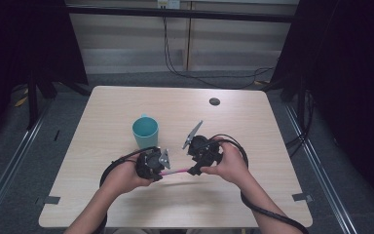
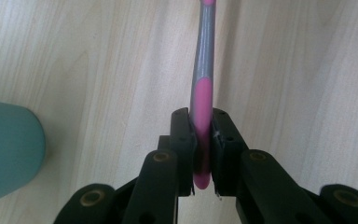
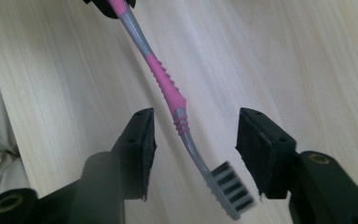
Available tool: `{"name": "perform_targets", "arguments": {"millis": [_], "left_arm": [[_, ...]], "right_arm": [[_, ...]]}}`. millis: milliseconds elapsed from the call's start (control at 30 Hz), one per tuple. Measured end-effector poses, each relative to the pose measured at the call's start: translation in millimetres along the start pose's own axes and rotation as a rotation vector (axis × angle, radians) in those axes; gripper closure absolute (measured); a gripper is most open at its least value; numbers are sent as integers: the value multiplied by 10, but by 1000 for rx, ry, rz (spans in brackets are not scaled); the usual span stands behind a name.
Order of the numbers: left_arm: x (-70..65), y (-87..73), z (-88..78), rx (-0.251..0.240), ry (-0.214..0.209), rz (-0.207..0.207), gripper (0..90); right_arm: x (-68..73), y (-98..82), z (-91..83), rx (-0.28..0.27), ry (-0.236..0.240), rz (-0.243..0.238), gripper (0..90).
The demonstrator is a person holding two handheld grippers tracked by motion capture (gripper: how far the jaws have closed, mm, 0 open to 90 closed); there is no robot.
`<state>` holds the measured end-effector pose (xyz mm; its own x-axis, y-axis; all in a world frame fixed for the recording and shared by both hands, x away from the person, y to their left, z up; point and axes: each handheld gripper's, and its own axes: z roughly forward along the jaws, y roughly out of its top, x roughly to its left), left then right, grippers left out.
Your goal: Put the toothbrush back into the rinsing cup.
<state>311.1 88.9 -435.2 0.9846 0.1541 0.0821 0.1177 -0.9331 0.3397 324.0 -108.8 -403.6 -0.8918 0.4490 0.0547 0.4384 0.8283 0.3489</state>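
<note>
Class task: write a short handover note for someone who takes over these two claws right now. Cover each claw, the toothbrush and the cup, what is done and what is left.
Left claw: shut on the handle end of the toothbrush, holding it above the table.
Right claw: open; its pads stand apart on either side of the brush neck, touching nothing. The bristle head lies between the jaws.
Teal cup: upright on the table, behind the left claw, nothing visible inside it.
Done: the toothbrush is lifted and now hangs from the left claw alone.
Left: probably putting the brush into the cup; move the right claw clear first.
</note>
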Motion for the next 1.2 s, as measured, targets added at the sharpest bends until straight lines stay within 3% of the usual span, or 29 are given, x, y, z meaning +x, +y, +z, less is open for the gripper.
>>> {"name": "perform_targets", "arguments": {"millis": [67,233,433,500,800,1200], "left_arm": [[6,-12,2,-10,0,-18,816],[48,-49,-13,-18,6,-57,817],[104,-103,-22,-19,8,-81,816],[122,-134,-26,-37,15,-114,816],[181,-212,-65,-54,32,-154,816],[227,-295,-112,-98,49,-209,816]], "right_arm": [[-17,-8,-25,-13,3,3,444],[-87,-74,-128,-92,17,63,400],[-178,-190,-225,-171,33,117,381],[-196,-225,-242,-182,32,123,382],[-241,-328,-263,-196,56,155,375],[-277,-436,-250,-233,51,186,358]]}}
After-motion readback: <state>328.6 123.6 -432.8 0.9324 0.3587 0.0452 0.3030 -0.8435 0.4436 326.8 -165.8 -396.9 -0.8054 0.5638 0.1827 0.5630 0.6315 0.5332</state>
